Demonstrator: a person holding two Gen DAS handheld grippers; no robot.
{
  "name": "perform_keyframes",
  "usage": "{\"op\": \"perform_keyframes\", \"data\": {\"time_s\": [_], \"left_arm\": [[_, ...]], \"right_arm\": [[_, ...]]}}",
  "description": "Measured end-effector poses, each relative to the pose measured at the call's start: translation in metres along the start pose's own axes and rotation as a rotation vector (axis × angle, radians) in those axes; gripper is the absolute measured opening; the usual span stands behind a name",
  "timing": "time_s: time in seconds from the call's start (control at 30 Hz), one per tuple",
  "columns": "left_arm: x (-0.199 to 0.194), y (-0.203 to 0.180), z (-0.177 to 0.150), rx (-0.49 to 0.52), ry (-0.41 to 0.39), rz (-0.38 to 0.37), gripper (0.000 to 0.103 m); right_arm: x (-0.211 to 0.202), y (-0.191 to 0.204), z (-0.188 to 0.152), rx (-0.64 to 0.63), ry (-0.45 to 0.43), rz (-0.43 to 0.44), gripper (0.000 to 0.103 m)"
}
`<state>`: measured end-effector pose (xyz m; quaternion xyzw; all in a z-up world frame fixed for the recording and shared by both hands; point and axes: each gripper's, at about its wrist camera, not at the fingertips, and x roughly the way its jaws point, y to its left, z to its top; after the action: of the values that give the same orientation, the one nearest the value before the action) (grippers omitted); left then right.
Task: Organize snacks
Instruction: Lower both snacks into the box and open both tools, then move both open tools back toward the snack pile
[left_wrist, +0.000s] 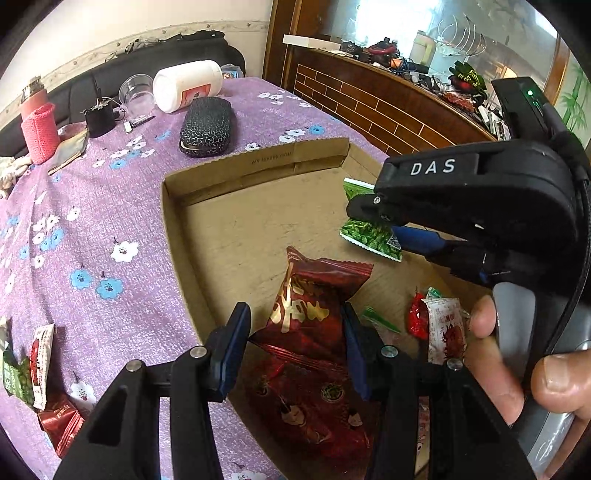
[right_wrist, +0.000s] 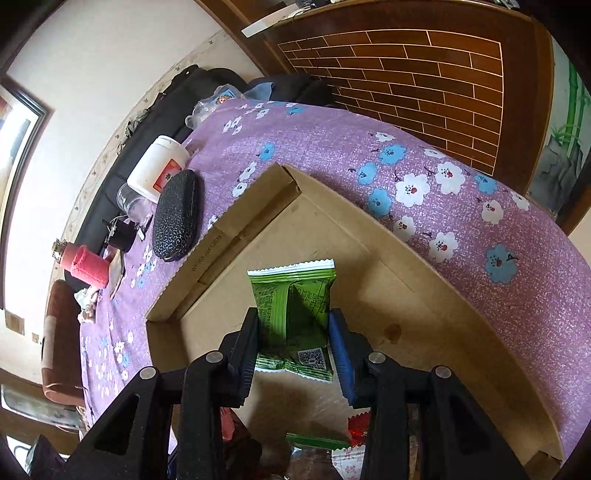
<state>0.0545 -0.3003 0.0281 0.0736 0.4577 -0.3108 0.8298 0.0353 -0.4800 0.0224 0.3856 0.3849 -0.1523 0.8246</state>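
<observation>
Placing step in hand: left gripper (left_wrist: 295, 347) clamped on red packet (left_wrist: 306, 314) and right gripper (right_wrist: 293, 343) clamped on green packet (right_wrist: 295, 295), both over cardboard tray (right_wrist: 461, 295); next, lower, then release.

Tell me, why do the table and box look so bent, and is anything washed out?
Left wrist view: fisheye lens curves the cardboard box and darkens the corners; the window is blown out. Right wrist view: same bending of the purple tablecloth; the green packet stays sharp.
</observation>
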Motion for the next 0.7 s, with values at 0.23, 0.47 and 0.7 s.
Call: {"op": "perform_keyframes", "data": {"time_s": [0.23,0.47,0.7], "left_arm": [[-0.002,-0.001,0.000,-0.003,-0.003,0.000,0.049],[-0.014,-0.003,0.003,-0.008,-0.019,-0.009,0.056],[-0.053,0.018,0.004,-0.037,-0.062,0.009,0.056]], "right_arm": [[-0.008,0.004,0.000,-0.014,-0.033,-0.013,0.044],[-0.031,0.004,0.000,-0.007,-0.119,-0.001,0.044],[-0.064,0.026,-0.008,-0.080,-0.265,0.116,0.044]]}}
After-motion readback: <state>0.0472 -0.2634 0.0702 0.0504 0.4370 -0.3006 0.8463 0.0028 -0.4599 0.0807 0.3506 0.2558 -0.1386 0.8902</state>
